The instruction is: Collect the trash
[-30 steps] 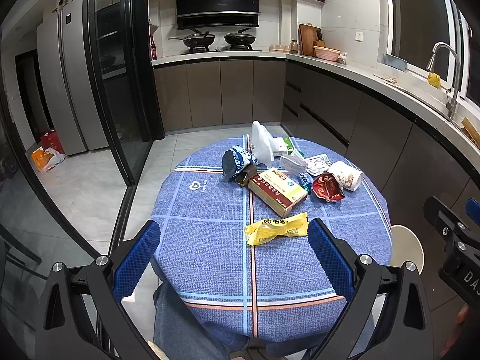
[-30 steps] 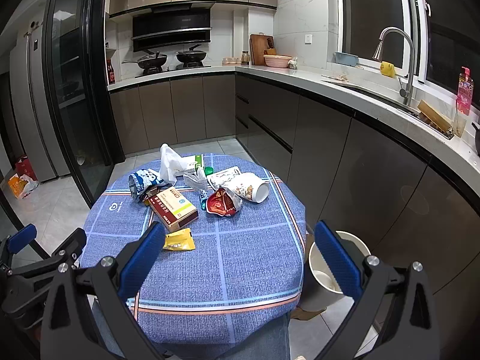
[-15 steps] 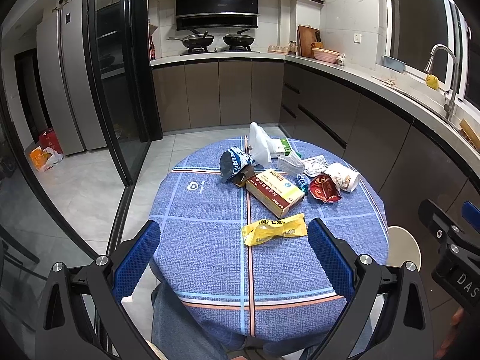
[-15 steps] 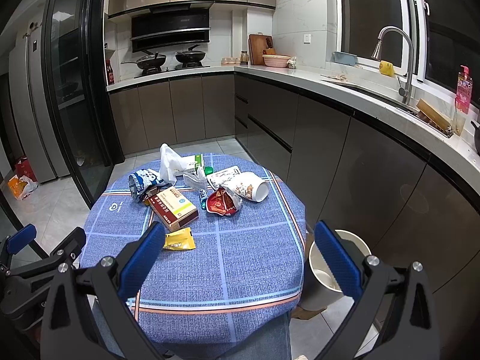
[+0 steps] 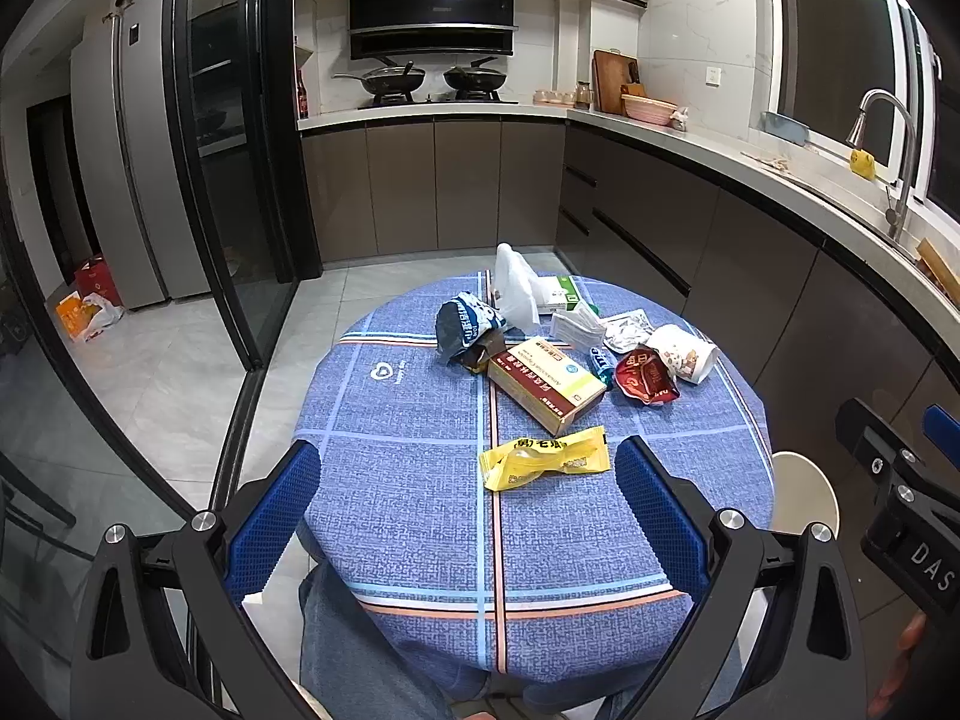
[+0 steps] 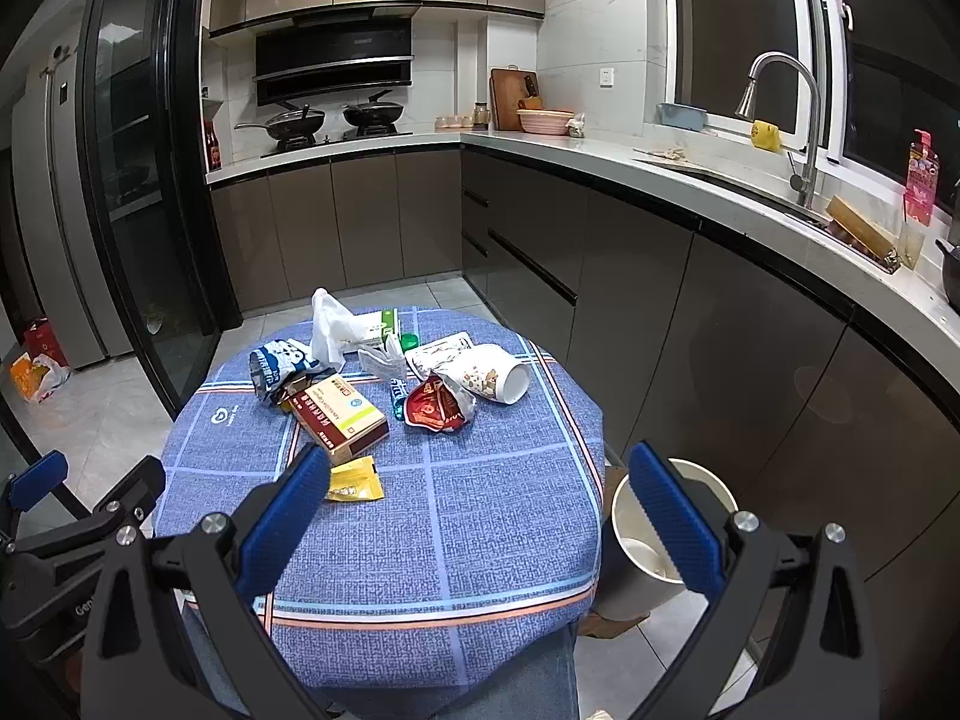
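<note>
Both grippers are spread wide and hold nothing. Left gripper (image 5: 468, 498) hangs over the near part of the table, its blue pads either side of the yellow wrapper (image 5: 543, 457), which lies flat on the blue checked tablecloth (image 5: 408, 516) nearest the person. Right gripper (image 6: 480, 516) hovers over the near right of the table, its right pad in line with the white bin (image 6: 678, 534) standing on the floor just beside the table's right edge.

Over the last second little has changed — the left wrist view has drawn back and up a touch, so the litter sits slightly lower and smaller between the pads, while the right wrist view is all but the same. No piece of trash has shifted. I judge that collecting has not begun and the hands are lining up, the yellow wrapper being the likeliest first pick.

Beyond the wrapper lies the red-and-cream carton (image 5: 545, 377), touching a brown wrapper and the crumpled blue-and-white bag (image 5: 465, 324). To the right are a red foil packet (image 5: 645, 375) and a tipped paper cup (image 5: 684, 353), touching each other, with a small blue tube between carton and packet. Farther back — a white plastic bag (image 5: 515, 291), a green-and-white box, a folded mask and a silvery packet, all close together. Kitchen counters curve round behind.
</note>
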A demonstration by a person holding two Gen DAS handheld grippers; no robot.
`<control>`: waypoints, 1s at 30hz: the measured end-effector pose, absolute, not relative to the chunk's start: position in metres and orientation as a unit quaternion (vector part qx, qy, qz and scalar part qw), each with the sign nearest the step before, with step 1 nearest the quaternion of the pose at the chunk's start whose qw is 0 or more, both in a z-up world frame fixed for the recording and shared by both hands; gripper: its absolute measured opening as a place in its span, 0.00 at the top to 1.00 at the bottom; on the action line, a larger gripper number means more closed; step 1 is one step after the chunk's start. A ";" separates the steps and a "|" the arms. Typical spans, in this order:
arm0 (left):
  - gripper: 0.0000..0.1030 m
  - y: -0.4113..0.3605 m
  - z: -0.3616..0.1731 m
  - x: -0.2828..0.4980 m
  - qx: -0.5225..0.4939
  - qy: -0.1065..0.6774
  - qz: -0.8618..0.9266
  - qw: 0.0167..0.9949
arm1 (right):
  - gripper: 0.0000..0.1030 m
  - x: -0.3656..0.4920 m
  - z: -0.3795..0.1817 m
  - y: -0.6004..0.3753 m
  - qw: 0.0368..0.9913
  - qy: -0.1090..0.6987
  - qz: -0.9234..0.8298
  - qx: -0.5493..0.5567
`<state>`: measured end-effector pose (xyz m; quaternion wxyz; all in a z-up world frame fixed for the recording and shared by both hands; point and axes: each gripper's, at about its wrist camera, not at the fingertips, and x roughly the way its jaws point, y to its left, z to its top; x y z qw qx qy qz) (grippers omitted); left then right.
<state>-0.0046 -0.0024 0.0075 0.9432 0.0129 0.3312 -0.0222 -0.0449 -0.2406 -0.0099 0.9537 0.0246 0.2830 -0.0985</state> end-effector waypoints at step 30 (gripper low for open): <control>0.08 -0.003 0.003 -0.002 0.009 0.335 -0.026 0.942 | 0.03 -0.041 -0.009 -0.243 0.951 0.290 -0.103 0.025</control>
